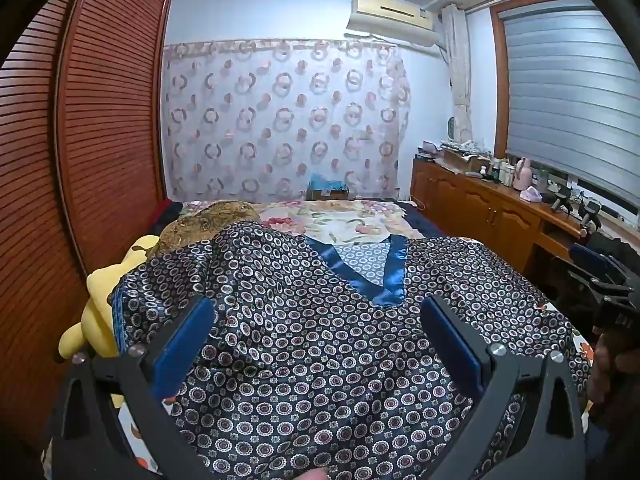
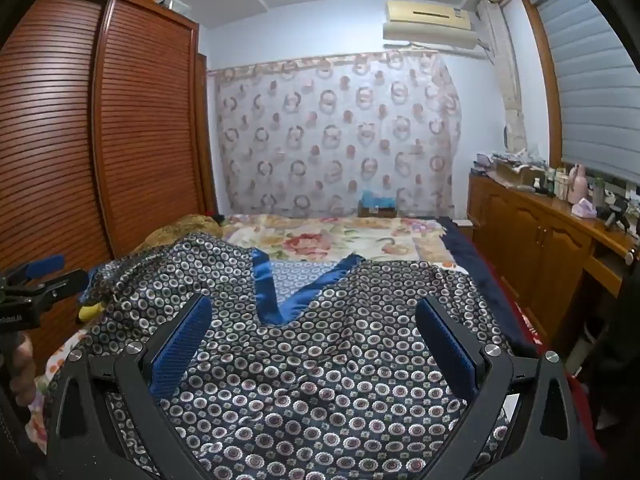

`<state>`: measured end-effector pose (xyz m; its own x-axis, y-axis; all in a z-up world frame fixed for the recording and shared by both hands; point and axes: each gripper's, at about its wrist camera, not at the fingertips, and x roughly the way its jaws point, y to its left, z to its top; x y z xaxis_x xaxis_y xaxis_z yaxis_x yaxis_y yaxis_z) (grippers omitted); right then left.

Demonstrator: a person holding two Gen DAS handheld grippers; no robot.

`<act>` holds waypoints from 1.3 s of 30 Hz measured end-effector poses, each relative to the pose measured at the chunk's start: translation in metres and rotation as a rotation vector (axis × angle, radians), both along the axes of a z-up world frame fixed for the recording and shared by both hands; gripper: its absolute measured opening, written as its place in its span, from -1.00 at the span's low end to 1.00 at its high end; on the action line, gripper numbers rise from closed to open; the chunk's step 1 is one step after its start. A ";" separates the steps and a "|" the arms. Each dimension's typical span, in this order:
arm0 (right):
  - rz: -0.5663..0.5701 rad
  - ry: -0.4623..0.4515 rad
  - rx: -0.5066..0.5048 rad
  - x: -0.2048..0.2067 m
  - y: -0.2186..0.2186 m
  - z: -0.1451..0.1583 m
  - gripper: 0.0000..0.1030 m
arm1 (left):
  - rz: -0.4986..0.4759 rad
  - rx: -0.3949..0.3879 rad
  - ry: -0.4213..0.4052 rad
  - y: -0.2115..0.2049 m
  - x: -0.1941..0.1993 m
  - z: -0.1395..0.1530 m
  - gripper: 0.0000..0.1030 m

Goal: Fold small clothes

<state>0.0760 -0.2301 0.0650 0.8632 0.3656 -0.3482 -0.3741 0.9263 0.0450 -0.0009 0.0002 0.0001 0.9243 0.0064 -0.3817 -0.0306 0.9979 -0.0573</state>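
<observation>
A glossy navy satin top (image 1: 320,340) printed with small rings and trimmed with a plain blue V-neck band is lying rumpled across the floral bedspread (image 1: 352,220). The left gripper (image 1: 320,344) and right gripper (image 2: 316,344) are hovering above it, ribbed blue pads (image 2: 180,348) spread wide, pinching nothing. A yellow plush toy (image 1: 100,312) is sitting at the bed's left edge.

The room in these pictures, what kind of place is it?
A home bedroom, most likely. A patterned top lies spread on a bed with a floral cover, a tall louvred wardrobe stands beside it, and an air conditioner hangs on the far wall.
</observation>
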 end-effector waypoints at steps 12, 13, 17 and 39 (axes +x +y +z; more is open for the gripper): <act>0.001 0.000 0.002 -0.002 0.001 0.002 1.00 | -0.004 0.006 0.002 0.000 -0.002 0.003 1.00; 0.000 0.001 0.001 -0.002 0.002 0.003 1.00 | -0.004 0.005 0.002 0.000 -0.002 0.003 1.00; 0.001 0.004 0.004 -0.002 0.002 0.002 1.00 | 0.000 0.016 0.003 -0.002 -0.002 0.004 1.00; 0.001 0.004 0.004 -0.003 0.006 0.001 1.00 | -0.001 0.023 -0.002 -0.004 -0.004 0.009 1.00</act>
<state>0.0732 -0.2245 0.0658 0.8615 0.3677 -0.3500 -0.3748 0.9258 0.0501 -0.0045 -0.0034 0.0090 0.9250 0.0140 -0.3798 -0.0291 0.9990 -0.0343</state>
